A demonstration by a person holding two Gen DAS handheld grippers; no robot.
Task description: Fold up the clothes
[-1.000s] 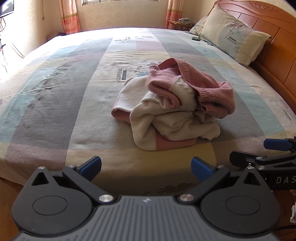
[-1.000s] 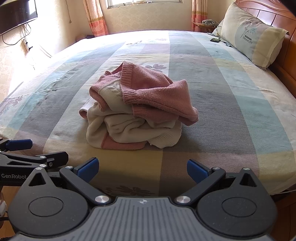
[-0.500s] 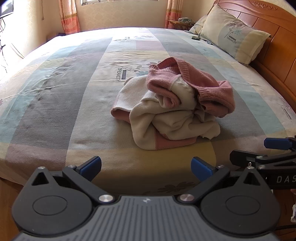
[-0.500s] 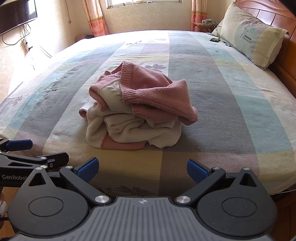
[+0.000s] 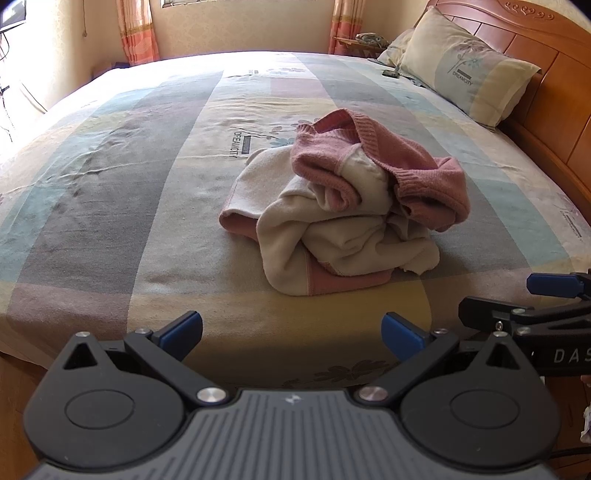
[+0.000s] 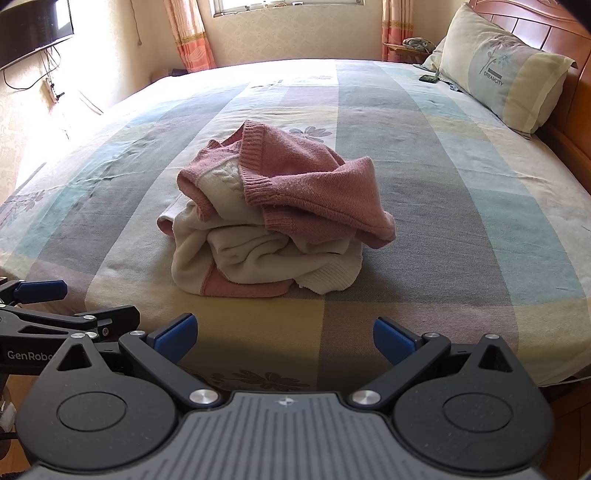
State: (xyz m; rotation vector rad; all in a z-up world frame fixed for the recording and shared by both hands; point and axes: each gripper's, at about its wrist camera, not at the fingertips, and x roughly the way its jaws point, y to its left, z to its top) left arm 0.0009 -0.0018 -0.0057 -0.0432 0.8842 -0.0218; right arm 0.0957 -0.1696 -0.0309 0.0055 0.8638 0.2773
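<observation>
A crumpled pink and cream knit garment [image 5: 343,206] [image 6: 273,221] lies in a heap on the bed, a little in from the near edge. My left gripper [image 5: 291,332] hovers over the bed's front edge, open and empty, short of the heap. My right gripper [image 6: 282,338] is beside it at the same edge, also open with nothing between its fingers. Each gripper shows at the side of the other's view: the right one [image 5: 532,306] and the left one [image 6: 55,310].
The bed [image 6: 424,184] has a checked sheet in grey, blue and yellow. A pillow [image 6: 502,85] leans on the wooden headboard [image 5: 546,85] at the right. A small dark object [image 6: 428,78] lies near the pillow. Curtains and a window are behind; a wall screen [image 6: 33,29] hangs left.
</observation>
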